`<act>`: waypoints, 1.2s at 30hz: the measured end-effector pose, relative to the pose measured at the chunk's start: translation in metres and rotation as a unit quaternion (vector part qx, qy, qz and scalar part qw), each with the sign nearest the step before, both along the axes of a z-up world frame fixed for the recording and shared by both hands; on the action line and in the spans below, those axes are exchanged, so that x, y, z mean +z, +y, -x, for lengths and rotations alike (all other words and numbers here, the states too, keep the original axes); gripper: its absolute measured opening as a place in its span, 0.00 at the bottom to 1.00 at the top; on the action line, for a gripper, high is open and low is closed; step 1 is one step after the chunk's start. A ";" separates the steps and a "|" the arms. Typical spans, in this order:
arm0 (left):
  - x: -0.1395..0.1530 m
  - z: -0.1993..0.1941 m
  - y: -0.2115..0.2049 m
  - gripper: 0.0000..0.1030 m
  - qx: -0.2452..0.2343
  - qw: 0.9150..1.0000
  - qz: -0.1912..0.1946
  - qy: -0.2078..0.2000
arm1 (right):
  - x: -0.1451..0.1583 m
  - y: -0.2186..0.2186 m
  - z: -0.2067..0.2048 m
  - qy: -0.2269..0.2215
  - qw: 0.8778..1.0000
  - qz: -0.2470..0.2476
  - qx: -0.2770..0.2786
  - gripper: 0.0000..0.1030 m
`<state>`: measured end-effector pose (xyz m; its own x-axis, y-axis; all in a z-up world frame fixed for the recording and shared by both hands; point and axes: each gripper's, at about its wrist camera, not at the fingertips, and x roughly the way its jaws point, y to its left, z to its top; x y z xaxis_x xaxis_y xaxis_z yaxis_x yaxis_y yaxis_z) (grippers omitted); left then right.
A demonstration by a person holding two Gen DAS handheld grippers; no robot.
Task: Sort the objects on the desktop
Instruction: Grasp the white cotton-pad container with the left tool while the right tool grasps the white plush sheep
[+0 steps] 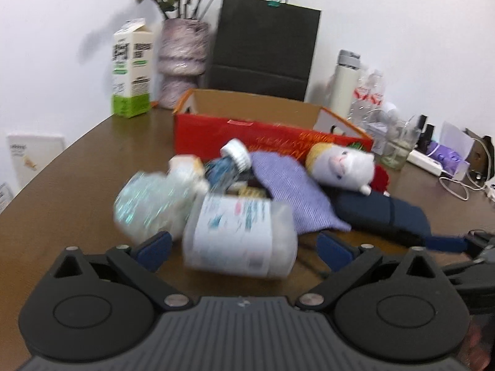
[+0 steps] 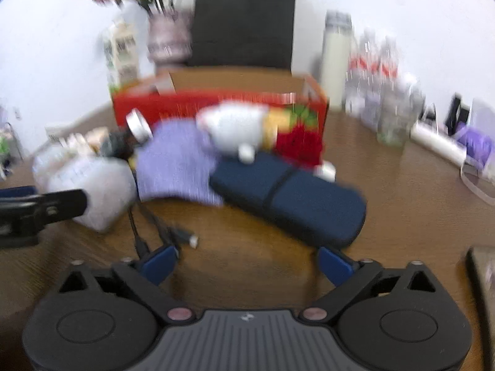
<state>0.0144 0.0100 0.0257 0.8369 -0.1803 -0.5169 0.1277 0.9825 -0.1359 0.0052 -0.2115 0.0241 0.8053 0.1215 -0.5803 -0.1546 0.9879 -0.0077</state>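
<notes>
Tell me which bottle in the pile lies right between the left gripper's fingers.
The clear plastic jar with the white printed label, lying on its side between the left gripper's open fingers. The white-capped dark bottle and glittery bottle lie farther back.

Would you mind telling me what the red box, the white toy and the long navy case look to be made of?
Red box: cardboard, apparently; brown raw inside, glossy red print outside.
White toy: plush fabric, soft and fuzzy-looking, matte.
Navy case: probably woven textile over padding, matte, rounded edges, a dark band across it. Blur leaves the weave unclear.
</notes>
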 end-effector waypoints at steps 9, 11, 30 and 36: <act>-0.011 -0.045 -0.013 0.81 -0.015 0.998 -0.013 0.051 | 0.037 -0.038 -0.058 -0.025 0.994 -0.101 0.016 0.90; -0.011 -0.044 -0.012 0.80 -0.018 0.998 -0.012 0.053 | 0.039 -0.035 -0.075 -0.014 0.989 -0.141 0.033 0.88; 0.139 -0.103 0.009 0.80 -0.041 0.998 0.037 -0.041 | 0.120 0.003 -0.110 -0.109 0.986 -0.113 0.056 0.52; 0.134 -0.240 -0.031 0.80 -0.020 0.999 -0.026 0.012 | 0.147 0.008 -0.218 -0.069 0.990 -0.100 0.067 0.52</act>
<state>0.2546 -0.0215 0.1593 0.8171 -0.1860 -0.5457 0.1653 0.9824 -0.0873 0.2231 -0.2037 0.1714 0.8438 0.3342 -0.4199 -0.2955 0.9425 0.1562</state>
